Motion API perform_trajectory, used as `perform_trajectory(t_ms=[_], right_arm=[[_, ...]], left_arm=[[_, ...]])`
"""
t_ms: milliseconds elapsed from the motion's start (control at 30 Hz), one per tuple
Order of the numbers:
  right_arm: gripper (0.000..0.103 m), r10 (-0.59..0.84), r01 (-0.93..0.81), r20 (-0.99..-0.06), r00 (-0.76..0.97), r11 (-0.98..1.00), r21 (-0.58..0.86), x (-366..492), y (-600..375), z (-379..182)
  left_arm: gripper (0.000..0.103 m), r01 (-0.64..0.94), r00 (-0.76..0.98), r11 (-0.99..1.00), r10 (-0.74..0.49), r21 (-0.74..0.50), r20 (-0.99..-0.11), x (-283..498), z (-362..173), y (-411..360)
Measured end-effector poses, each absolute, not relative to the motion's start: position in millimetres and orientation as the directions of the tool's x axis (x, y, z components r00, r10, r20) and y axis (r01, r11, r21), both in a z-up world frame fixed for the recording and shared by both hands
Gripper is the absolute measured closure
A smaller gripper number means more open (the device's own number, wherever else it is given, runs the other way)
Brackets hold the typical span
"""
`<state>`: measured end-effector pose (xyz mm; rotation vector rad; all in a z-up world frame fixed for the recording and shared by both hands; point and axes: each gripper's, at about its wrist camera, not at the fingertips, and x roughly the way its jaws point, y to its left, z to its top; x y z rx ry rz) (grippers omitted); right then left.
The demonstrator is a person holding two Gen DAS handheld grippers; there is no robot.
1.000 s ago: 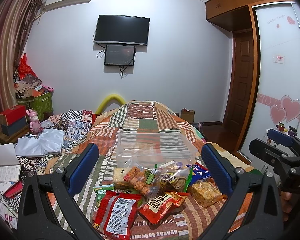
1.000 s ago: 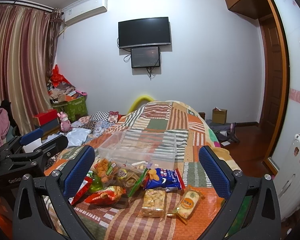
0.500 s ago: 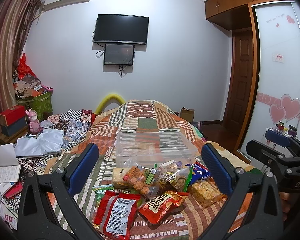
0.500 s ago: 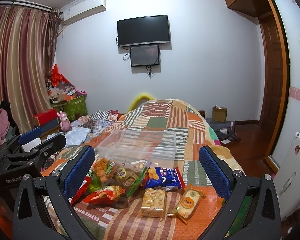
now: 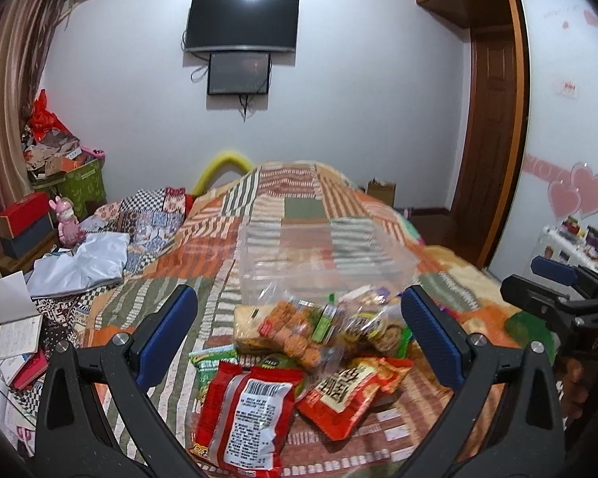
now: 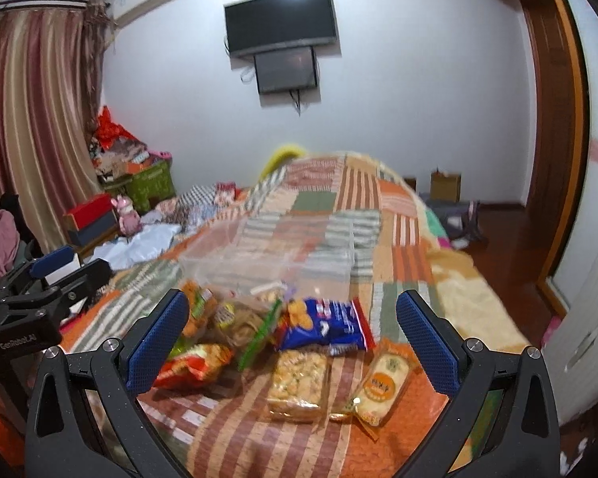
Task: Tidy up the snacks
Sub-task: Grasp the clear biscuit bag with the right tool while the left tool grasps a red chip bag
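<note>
On the patchwork bed (image 5: 291, 199), the left gripper (image 5: 299, 334) hangs spread wide with nothing between its blue pads, above the near end of a heap of snacks. A red packet (image 5: 243, 410) lies nearest, a second red-and-yellow packet (image 5: 347, 386) just right of it, and a clear bag of orange pieces (image 5: 295, 326) behind. Beyond the heap stands a clear plastic bin (image 5: 319, 255). To the right, the right gripper (image 6: 293, 338) is likewise spread and holds nothing, over a blue packet (image 6: 327, 324), a clear biscuit pack (image 6: 297, 378) and a yellow wrapped cake (image 6: 382, 382).
</note>
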<state>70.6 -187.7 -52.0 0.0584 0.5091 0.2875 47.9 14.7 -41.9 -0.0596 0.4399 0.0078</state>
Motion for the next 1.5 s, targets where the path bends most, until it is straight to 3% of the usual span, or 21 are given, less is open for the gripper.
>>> perform_trajectory(t_ms=[167,267,367,533,600,700,833,1300,1500], right_arm=[[0.0,0.256,-0.232,-0.533,0.806,0.966,0.112,84,-193,-74],[0.0,0.267,-0.237,-0.569,0.778,0.963,0.128,89,-196,-83],[0.007,0.292,-0.254,-0.605,0.74,0.955,0.15,93,-197,-94],[0.023,0.342,-0.297,-0.657,0.672,0.937,0.184,93,-194,-111],[0.025,0.349,-0.308,-0.668,0.658,0.933,0.185,93,-191,-115],[0.031,0.353,-0.316,-0.684,0.638,0.93,0.186,95,-188,-122],[0.039,0.388,-0.325,-0.686,0.616,0.918,0.227,99,-188,-126],[0.041,0.404,-0.35,-0.71,0.576,0.907,0.233,103,-175,-137],[0.045,0.406,-0.343,-0.708,0.578,0.908,0.24,104,-178,-137]], left_arm=[[0.0,-0.014,0.866,0.999,-0.013,-0.05,-0.5,66,-66,17],[0.011,-0.019,0.828,0.998,-0.02,-0.064,-0.56,81,-79,21],[0.016,-0.008,0.791,0.995,-0.056,-0.103,-0.609,89,-92,26],[0.017,0.051,0.759,0.989,-0.127,-0.135,-0.639,90,-105,16],[0.018,0.074,0.746,0.986,-0.155,-0.151,-0.648,89,-109,12],[0.029,0.091,0.725,0.984,-0.173,-0.156,-0.666,88,-114,3],[0.034,0.118,0.707,0.981,-0.19,-0.152,-0.681,90,-121,-7],[0.034,0.21,0.634,0.96,-0.277,-0.184,-0.722,94,-137,-30],[0.022,0.24,0.611,0.959,-0.268,-0.148,-0.744,92,-142,-42]])
